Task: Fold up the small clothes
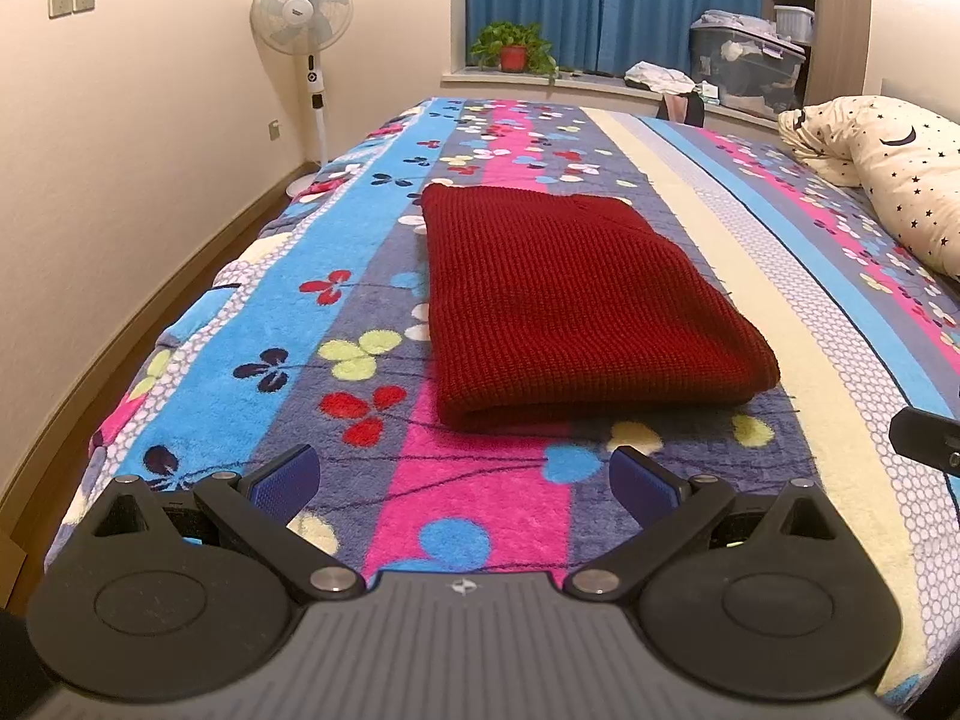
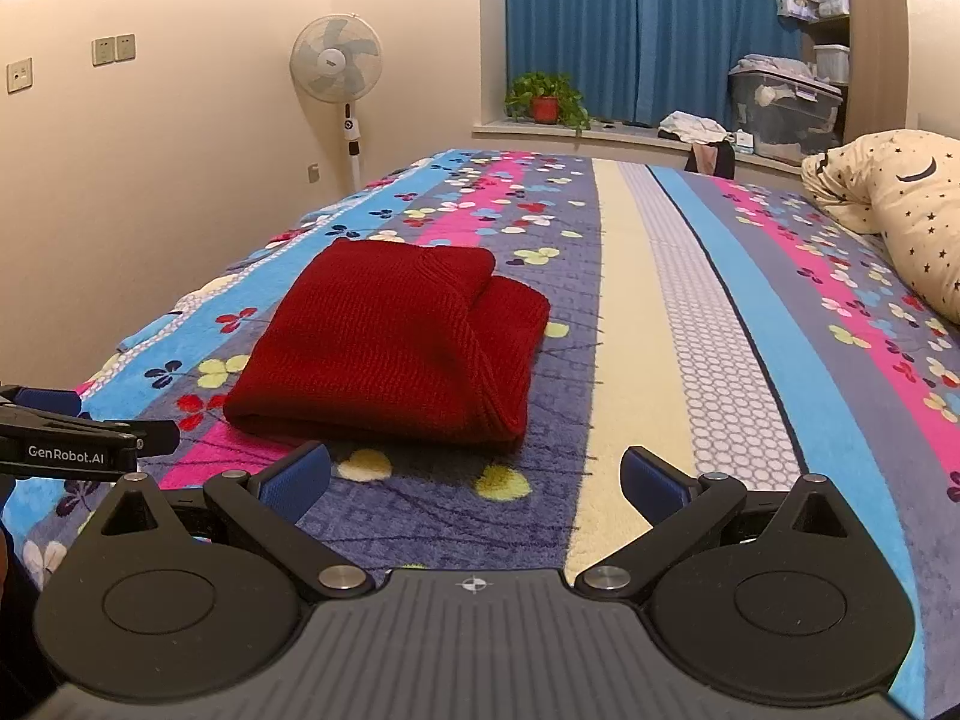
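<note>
A dark red knitted garment [image 1: 576,306] lies folded into a thick rectangle on the flowered bedspread [image 1: 336,300]. It also shows in the right wrist view [image 2: 390,354], left of centre. My left gripper [image 1: 462,474] is open and empty, just short of the garment's near edge. My right gripper [image 2: 474,474] is open and empty, near the garment's right near corner. The left gripper's body [image 2: 72,444] shows at the left edge of the right wrist view; a part of the right gripper [image 1: 927,441] shows at the right edge of the left wrist view.
A star-patterned pillow [image 2: 900,210] lies at the right. A standing fan [image 1: 303,18] is by the left wall. A potted plant [image 1: 513,48], clothes and a storage bin [image 1: 750,66] sit on the window ledge beyond the bed. The bed's left edge drops to the floor.
</note>
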Motion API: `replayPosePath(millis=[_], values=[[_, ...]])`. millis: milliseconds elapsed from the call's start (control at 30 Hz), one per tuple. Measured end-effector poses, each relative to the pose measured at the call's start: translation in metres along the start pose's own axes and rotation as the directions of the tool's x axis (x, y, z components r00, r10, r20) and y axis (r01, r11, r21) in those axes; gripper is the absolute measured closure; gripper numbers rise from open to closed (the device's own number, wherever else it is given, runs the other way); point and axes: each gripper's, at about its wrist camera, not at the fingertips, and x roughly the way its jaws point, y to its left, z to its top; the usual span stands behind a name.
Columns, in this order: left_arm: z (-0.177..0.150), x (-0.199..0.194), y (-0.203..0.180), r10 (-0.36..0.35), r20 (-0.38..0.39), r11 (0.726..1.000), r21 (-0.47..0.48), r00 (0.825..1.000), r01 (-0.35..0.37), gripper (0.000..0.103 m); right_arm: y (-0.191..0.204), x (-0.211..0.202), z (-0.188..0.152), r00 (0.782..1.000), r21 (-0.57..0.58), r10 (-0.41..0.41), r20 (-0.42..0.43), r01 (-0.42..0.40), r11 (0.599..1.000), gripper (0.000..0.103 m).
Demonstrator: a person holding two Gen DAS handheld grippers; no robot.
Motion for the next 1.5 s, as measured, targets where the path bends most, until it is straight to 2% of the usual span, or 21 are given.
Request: replayPosePath(millis=[1500], values=[[0.0030, -0.0009, -0.0051, -0.004, 0.006, 1.000, 0.003, 1.000, 0.004, 0.000, 0.0034, 0.0010, -0.0001, 1.000, -0.002, -0.002, 0.001, 0.002, 1.000, 0.001]])
